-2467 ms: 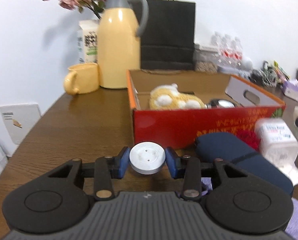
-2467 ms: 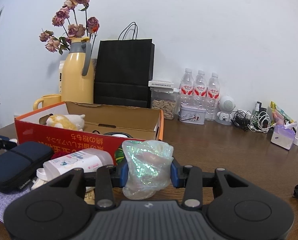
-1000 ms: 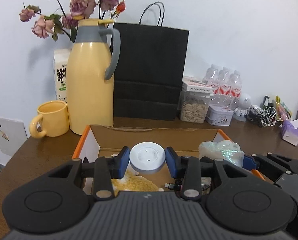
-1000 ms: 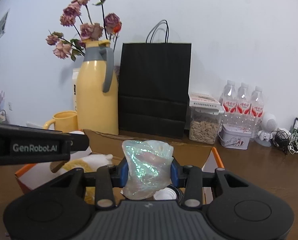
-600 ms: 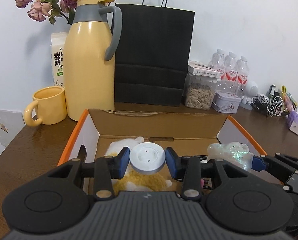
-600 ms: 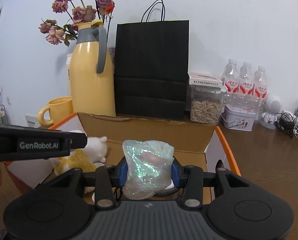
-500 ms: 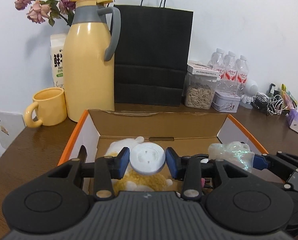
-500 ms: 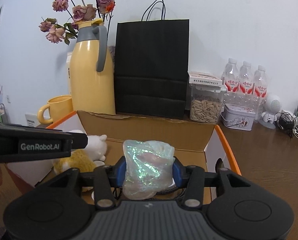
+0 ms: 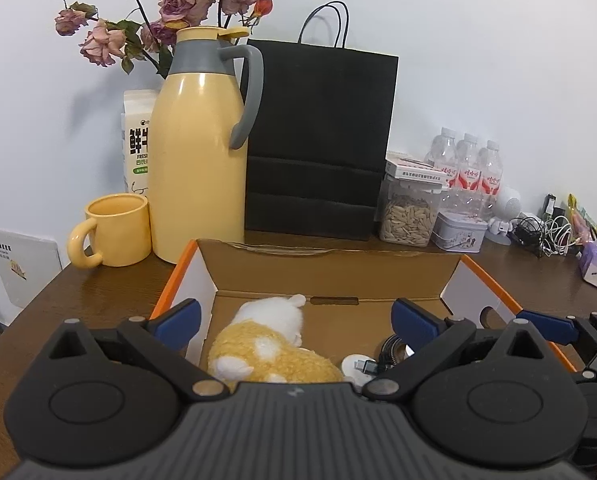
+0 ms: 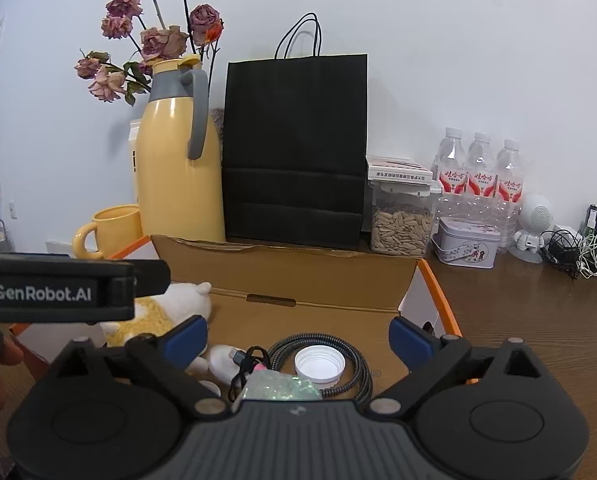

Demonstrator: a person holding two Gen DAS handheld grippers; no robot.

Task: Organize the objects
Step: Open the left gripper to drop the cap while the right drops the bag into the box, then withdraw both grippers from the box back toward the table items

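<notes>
While both grippers' jaws are opening empty, the box holds one plush toy, one cap, one cable.

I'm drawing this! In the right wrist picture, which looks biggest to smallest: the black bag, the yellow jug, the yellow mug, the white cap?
1. Black bag
2. Yellow jug
3. Yellow mug
4. White cap, though it sits nearer the camera.

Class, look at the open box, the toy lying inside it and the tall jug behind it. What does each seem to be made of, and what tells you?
Box: corrugated cardboard, matt brown inside, with folded flaps.
Toy: plush fabric, fuzzy yellow and white pile.
Jug: probably plastic or coated metal; smooth yellow body with soft sheen, grey handle.
</notes>
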